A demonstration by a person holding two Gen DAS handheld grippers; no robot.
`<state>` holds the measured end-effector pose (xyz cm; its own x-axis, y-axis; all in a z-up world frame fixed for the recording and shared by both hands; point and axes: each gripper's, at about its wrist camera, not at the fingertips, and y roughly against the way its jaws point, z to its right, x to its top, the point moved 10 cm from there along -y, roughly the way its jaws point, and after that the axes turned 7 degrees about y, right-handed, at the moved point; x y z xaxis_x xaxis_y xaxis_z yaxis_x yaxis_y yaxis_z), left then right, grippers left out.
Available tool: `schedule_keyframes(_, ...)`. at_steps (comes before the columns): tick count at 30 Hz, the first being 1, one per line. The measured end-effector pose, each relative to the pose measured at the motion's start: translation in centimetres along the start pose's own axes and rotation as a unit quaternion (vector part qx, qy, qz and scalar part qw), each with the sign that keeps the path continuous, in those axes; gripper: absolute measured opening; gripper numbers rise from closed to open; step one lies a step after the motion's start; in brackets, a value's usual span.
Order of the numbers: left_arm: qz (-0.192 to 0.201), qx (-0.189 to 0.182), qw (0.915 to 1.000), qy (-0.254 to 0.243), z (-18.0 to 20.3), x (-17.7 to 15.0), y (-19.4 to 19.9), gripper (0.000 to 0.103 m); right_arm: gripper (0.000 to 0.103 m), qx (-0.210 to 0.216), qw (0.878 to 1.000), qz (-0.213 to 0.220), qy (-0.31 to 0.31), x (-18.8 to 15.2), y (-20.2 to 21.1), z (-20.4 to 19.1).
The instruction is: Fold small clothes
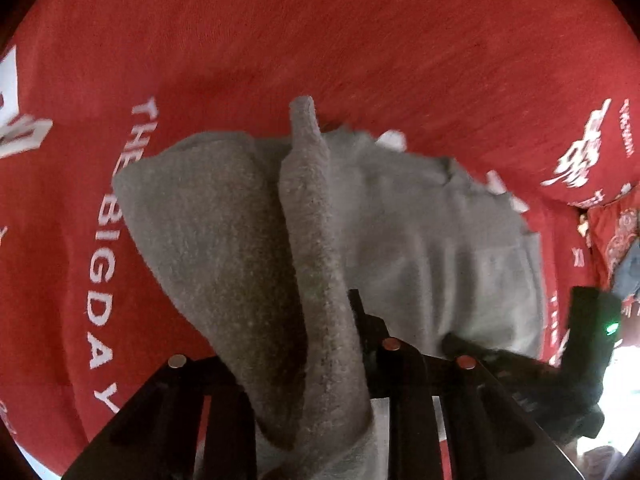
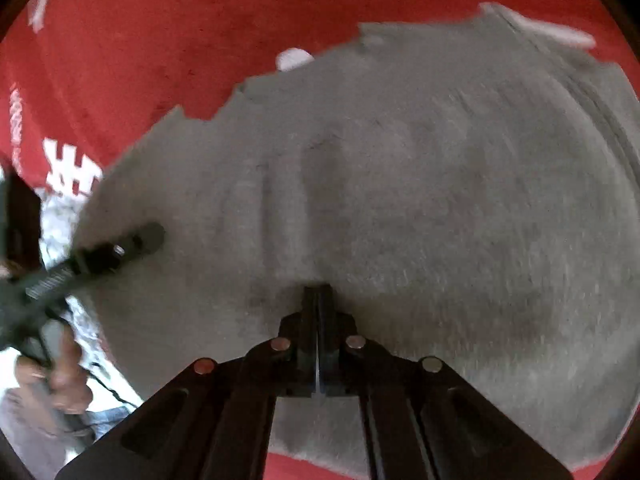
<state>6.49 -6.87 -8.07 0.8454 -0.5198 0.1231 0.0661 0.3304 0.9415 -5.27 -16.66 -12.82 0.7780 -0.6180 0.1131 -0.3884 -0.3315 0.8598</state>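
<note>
From my left wrist view, the left gripper [image 1: 320,320] is clamped on a raised fold of the grey garment [image 1: 440,240], which stands up as a ridge between its fingers and hides the tips. The rest of the garment lies on the red printed cloth [image 1: 360,40], white lettering alongside. At the right edge I see part of the right gripper (black, green light).

The right wrist view gives what that one cannot: the right gripper [image 2: 319,292] with jaws pressed together, tips against the flat grey garment [image 2: 440,200]; whether fabric is pinched I cannot tell. It also shows the left gripper's finger [image 2: 136,240] from the side, and the hand [image 2: 56,368] holding it.

No containers appear in either view.
</note>
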Motion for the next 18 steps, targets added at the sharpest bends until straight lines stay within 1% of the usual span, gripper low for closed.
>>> schedule_keyframes(2, 0.013, -0.015, 0.9998, -0.007, 2.4, 0.5, 1.3, 0.025, 0.001, 0.007, 1.0, -0.006, 0.009, 0.0, 0.3, -0.2)
schedule_keyframes(3, 0.018, -0.022, 0.9995, -0.012, 3.7, 0.6, 1.8, 0.025, 0.001, 0.02, 1.0, -0.008, 0.004, 0.1, 0.5, -0.1)
schedule_keyframes(5, 0.026, -0.04, 0.9986, -0.025, 6.5, 0.9, 2.8, 0.025, 0.001, 0.064, 0.998, -0.013, -0.019, 0.0, 1.1, 0.4)
schedule_keyframes(6, 0.03, -0.048, 0.9978, -0.035, 8.0, 1.0, 3.2, 0.025, 0.004, 0.08, 0.996, -0.012, -0.03, 0.1, 1.5, 0.8)
schedule_keyframes(7, 0.033, -0.059, 0.9964, -0.051, 10.3, 1.0, 3.6, 0.025, 0.005, 0.093, 0.995, -0.003, -0.042, 0.3, 2.5, 1.6)
schedule_keyframes(9, 0.03, -0.07, 0.9941, -0.077, 13.5, 0.9, 3.6, 0.025, 0.005, 0.111, 0.992, 0.018, -0.058, 0.8, 4.3, 2.9)
schedule_keyframes(10, 0.028, -0.068, 0.9919, -0.103, 15.9, 0.6, 3.0, 0.025, 0.005, 0.12, 0.99, 0.034, -0.071, 1.1, 5.6, 4.1)
schedule_keyframes(12, 0.024, -0.057, 0.9872, -0.147, 18.9, -0.3, 1.8, 0.025, 0.005, 0.129, 0.986, 0.055, -0.092, 1.8, 7.7, 6.1)
schedule_keyframes(14, 0.005, -0.044, 0.9804, -0.192, 22.3, -1.7, -0.8, 0.025, 0.005, 0.145, 0.979, 0.073, -0.127, 1.9, 9.3, 8.8)
schedule_keyframes(15, -0.002, -0.038, 0.9775, -0.207, 23.1, -2.3, -1.8, 0.025, 0.005, 0.152, 0.976, 0.075, -0.139, 1.8, 9.6, 9.6)
schedule_keyframes(17, -0.01, 0.005, 0.9686, -0.248, 24.6, -3.9, -4.7, 0.027, 0.005, 0.186, 0.961, 0.077, -0.189, 1.3, 9.5, 12.2)
schedule_keyframes(18, -0.013, 0.023, 0.964, -0.265, 24.9, -4.5, -5.7, 0.028, 0.006, 0.21, 0.95, 0.077, -0.219, 1.0, 9.2, 13.4)
